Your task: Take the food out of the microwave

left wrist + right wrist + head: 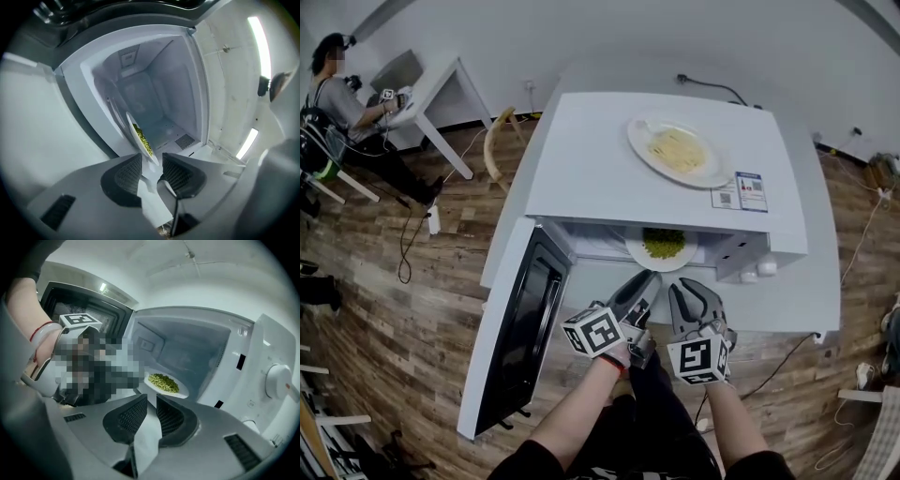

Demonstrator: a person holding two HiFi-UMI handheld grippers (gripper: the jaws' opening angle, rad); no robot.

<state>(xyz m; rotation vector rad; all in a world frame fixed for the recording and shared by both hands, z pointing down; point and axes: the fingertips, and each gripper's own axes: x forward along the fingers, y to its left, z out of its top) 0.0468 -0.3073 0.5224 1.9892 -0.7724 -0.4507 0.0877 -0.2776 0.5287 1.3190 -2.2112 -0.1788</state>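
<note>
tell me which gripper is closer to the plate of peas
Left, slightly. Left gripper: open jaws at the rim of the plate of peas. Right gripper: just short of it.

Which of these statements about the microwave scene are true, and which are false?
1. The microwave door stands open. True.
2. The plate of peas sits on top of the microwave. False: it is inside the cavity.
3. The right gripper holds a plate. False: its jaws are apart with nothing between them.
4. A plate of noodles lies on the microwave's top. True.
</note>
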